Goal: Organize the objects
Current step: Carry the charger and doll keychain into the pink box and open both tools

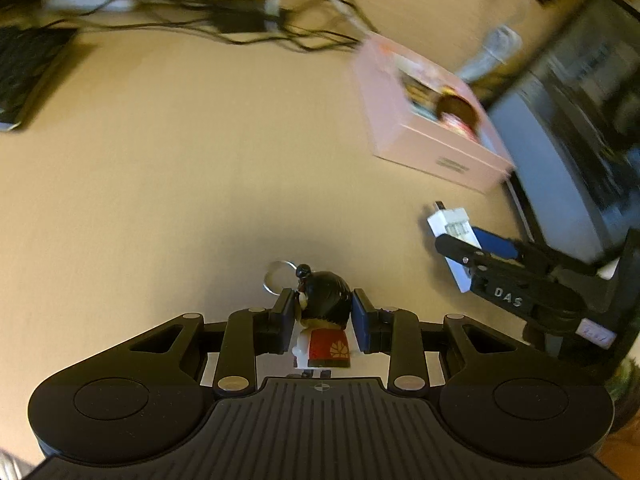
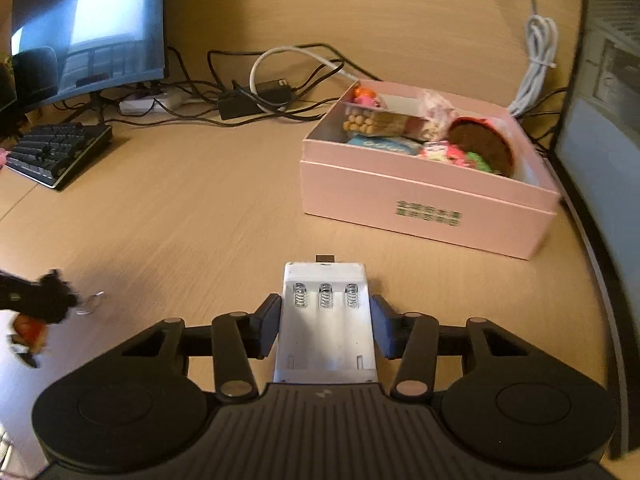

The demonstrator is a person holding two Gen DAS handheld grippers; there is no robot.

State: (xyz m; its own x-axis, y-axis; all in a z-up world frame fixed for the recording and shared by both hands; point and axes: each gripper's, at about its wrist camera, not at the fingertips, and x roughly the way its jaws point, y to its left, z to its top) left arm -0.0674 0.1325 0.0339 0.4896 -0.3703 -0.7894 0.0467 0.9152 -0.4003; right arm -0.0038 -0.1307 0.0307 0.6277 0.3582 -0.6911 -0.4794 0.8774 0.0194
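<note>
My left gripper [image 1: 322, 322] is shut on a small doll keychain [image 1: 324, 320] with black hair, a red robe and a metal ring, held just above the wooden desk [image 1: 180, 200]. My right gripper [image 2: 326, 326] is shut on a white battery charger [image 2: 326, 320] with three springs and a USB plug; it also shows in the left wrist view [image 1: 452, 226]. An open pink box [image 2: 420, 200] filled with several small toys and packets sits ahead and to the right of the charger. It also shows in the left wrist view [image 1: 420, 140].
A black keyboard [image 2: 56, 152] lies at the left and a monitor [image 2: 92, 28] stands behind it. Tangled black cables and a power adapter [image 2: 256, 96] run along the back. A coiled white cable [image 2: 536, 64] and a dark screen [image 2: 600, 120] are on the right.
</note>
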